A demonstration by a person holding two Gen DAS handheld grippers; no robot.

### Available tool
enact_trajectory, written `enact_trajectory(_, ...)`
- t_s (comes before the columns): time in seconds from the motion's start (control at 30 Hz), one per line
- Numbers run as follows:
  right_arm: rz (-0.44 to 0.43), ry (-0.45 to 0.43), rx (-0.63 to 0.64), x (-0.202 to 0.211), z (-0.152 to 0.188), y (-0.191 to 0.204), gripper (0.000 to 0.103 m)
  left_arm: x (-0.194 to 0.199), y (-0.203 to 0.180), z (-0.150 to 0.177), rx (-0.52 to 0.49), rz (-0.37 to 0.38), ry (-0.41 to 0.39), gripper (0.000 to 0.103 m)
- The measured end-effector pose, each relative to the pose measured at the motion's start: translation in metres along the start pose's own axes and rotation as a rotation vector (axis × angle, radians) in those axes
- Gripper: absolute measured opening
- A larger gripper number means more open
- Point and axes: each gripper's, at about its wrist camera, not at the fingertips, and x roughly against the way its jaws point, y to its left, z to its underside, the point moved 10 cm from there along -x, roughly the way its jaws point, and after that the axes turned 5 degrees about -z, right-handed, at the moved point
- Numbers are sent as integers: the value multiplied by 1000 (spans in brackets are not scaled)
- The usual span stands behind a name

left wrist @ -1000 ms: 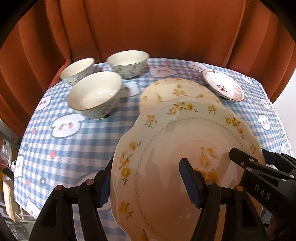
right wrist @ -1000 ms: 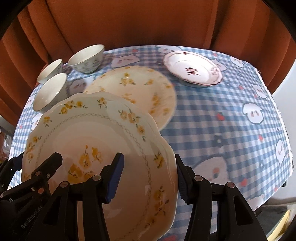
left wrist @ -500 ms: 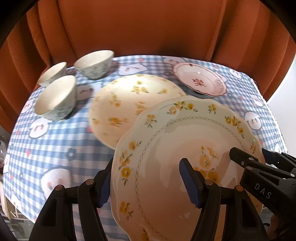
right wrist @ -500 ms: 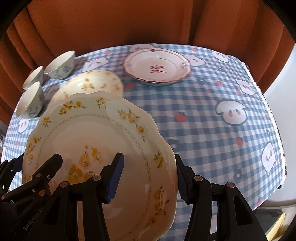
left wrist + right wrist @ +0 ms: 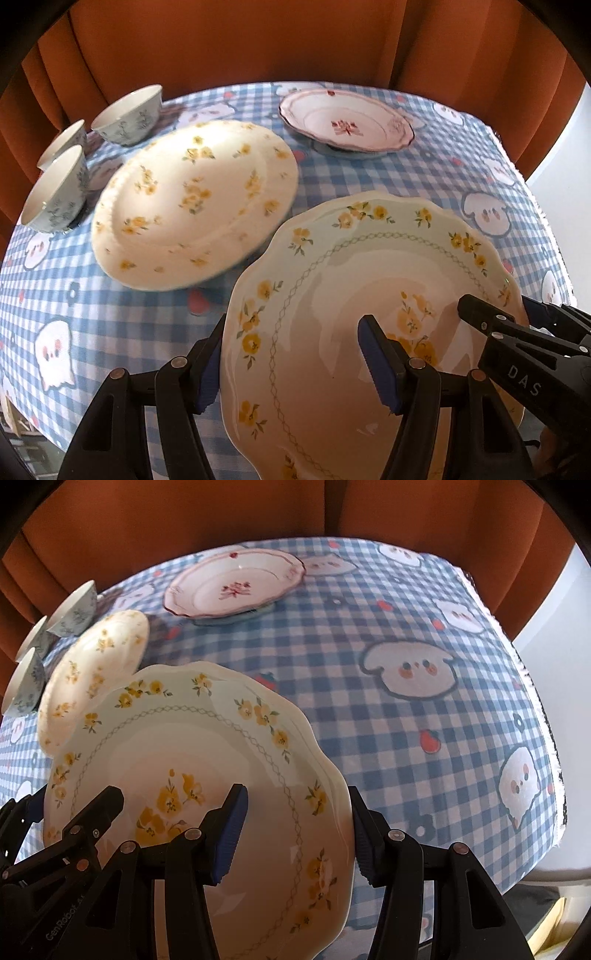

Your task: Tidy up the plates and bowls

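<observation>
A scalloped cream plate with yellow flowers [image 5: 369, 280] [image 5: 177, 746] hangs tilted above the blue checked tablecloth [image 5: 406, 738], held from both sides. My left gripper [image 5: 291, 332] is shut on its left rim, one blue pad on the inner face and the other behind the edge. My right gripper [image 5: 297, 797] is shut on the right rim in the same way. A round yellow-flowered plate [image 5: 192, 206] lies flat to the left and beyond. A pink-patterned plate [image 5: 347, 123] sits at the back. Three bowls [image 5: 129, 114] cluster at the far left.
An orange curtain [image 5: 258, 44] hangs close behind the table. The cloth's frayed right edge [image 5: 554, 775] drops off beside a pale floor. Bare cloth with cartoon prints lies under and to the right of the held plate.
Both grippers have carried the scalloped plate to the right and slightly lower. The bowls and the round plate have slid left in both views. The grip on the plate is unchanged.
</observation>
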Motion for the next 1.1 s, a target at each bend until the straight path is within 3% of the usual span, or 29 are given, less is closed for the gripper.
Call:
enact_trajectory(0.37,-28,71,10,-23,10,-11,56,-25,-6,12,17,-20,93,68)
enact_trajectory(0.67,-13,53,13,-24,7,-8,60,-28,-5,6,2,-11,79,70)
enact_trajectory(0.77,-22,62,-7,-26,7,-5,68,-29,-7,5,-16,16,87,74)
enact_trajectory(0.9,-48,57,-77,-24,5,-7,68,-19,-7,0,-40,54,55,83)
enact_trajectory(1.1,4,10,-98,-4,-1,-2,77,0,7,-9,-53,64,13,87)
